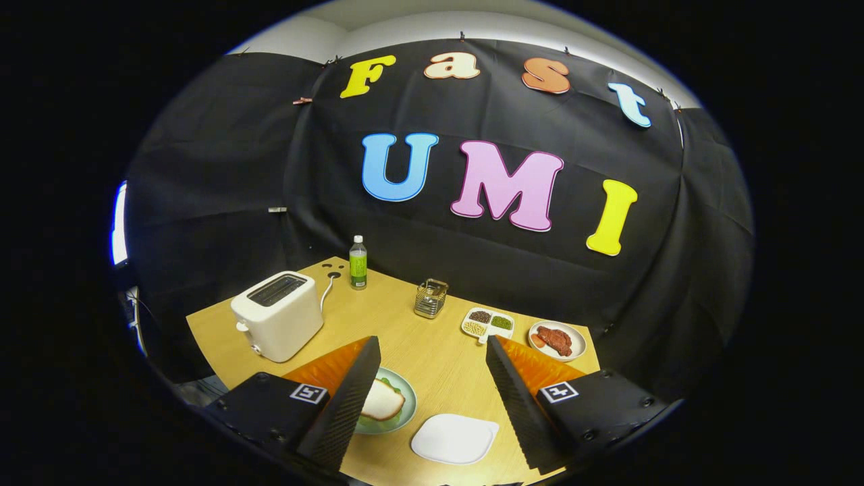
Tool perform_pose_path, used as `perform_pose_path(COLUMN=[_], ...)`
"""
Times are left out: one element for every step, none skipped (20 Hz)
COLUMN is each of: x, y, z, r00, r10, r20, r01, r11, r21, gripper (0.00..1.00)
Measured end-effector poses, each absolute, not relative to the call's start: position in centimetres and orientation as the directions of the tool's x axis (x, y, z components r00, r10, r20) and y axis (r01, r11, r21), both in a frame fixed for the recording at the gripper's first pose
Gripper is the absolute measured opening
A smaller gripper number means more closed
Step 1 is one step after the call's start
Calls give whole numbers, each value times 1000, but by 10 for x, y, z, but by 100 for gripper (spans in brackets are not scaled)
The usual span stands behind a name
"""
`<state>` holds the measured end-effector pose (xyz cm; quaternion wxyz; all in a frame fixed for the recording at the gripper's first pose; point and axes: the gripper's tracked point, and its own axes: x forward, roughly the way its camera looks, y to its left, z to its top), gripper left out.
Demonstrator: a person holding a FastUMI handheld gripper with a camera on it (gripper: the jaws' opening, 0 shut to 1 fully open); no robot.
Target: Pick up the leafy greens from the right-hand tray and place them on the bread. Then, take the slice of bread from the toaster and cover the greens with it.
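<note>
Wood-toned counter (pixel 418 351): carries everything.
Toaster (pixel 278 324): white, far left; slot dark, so any slice inside is hidden.
Fingers: gripper (pixel 432 398) spread wide, holding nothing, high above the counter.
Green plate (pixel 398 412): bread (pixel 382 401) already lies over greens, half behind left finger.
White tray (pixel 454 439): bare, between the fingers.

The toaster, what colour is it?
White, seen in the gripper view: the toaster stands beyond the open gripper.

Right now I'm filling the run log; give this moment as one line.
fingers: open, empty, above table | bread: on green plate, greens under it | white tray: empty | toaster: beyond
</note>
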<state>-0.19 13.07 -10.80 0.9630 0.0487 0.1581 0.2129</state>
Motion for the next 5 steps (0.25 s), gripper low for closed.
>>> perform_pose_path(x=[-2,-2,-1,-1,-2], y=[131,133,132,132,131], z=[-109,-110,-111,-111,-111], r00=[858,855,854,854,854], r10=[428,433,434,433,434], r20=[-284,-286,-287,-287,-288], r01=[-396,-399,-400,-399,-400], r11=[903,901,900,901,901], r21=[165,170,171,171,170], gripper=[98,98,98,98,98])
